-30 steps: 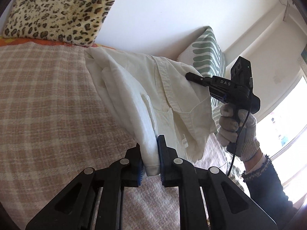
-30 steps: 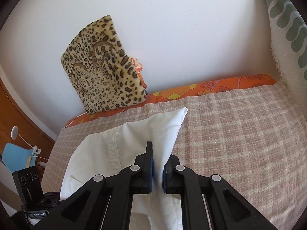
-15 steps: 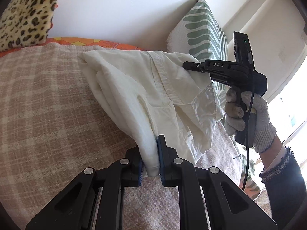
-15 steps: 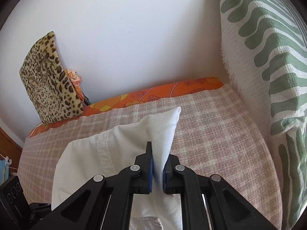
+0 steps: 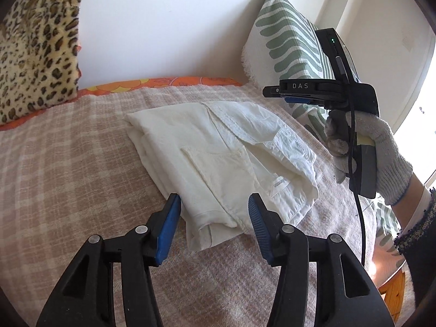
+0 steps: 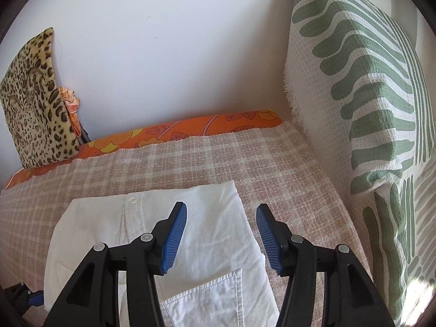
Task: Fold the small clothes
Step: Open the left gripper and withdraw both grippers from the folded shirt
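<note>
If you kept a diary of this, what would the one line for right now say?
step: fold released | left gripper: open, just opened | right gripper: open, just opened | white shirt: folded, lying on checked blanket

A plain white wall [image 6: 163, 41] backs a bed spread with a beige checked blanket [image 6: 245, 163] over an orange floral sheet [image 6: 190, 130] — a leopard-print cushion [image 5: 35, 54] and a green-patterned pillow [image 6: 368, 95] lean upright — while bright daylight floods from a window [image 5: 419, 125].
</note>
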`<action>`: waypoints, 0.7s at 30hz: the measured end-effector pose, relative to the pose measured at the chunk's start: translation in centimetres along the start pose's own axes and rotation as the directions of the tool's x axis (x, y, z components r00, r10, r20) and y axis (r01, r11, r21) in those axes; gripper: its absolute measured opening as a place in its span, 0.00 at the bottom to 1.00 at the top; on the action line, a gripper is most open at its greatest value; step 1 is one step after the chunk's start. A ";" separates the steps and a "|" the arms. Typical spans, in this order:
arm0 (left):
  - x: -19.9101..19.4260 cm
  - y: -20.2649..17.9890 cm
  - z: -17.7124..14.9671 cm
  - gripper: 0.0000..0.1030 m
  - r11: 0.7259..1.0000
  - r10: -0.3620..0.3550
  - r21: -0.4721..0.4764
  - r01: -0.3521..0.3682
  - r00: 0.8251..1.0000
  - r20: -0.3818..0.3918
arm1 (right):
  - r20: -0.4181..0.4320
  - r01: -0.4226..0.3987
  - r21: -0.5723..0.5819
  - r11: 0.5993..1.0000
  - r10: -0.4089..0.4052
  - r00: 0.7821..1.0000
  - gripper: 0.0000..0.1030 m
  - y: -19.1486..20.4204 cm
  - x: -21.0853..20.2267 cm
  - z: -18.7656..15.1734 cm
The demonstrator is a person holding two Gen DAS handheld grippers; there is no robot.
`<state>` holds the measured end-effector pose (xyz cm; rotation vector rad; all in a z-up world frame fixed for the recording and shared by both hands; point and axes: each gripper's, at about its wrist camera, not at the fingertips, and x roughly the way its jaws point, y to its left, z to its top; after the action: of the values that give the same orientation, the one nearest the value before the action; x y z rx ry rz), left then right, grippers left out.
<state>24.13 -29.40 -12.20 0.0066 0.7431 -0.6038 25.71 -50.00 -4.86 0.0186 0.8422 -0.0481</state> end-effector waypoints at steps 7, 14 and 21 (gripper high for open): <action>-2.0 -1.0 0.4 0.68 0.998 0.056 0.025 -0.057 0.998 0.041 | 0.041 0.042 -0.007 0.999 -0.042 0.998 0.72 0.7 -3.0 -1.1; -4.9 -1.5 -0.7 0.70 0.997 0.056 0.041 -0.059 0.995 0.082 | 0.106 0.007 0.004 1.000 -0.008 0.994 0.79 2.2 -7.6 -2.9; -7.8 -3.0 -1.8 0.80 0.985 0.133 0.094 -0.146 0.983 0.130 | 0.124 0.000 -0.002 1.000 0.000 0.992 0.84 3.6 -11.0 -5.7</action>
<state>16.92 -27.52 -7.94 0.1150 0.5861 -0.5034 14.33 -45.80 -0.45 0.0137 0.7175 -0.0482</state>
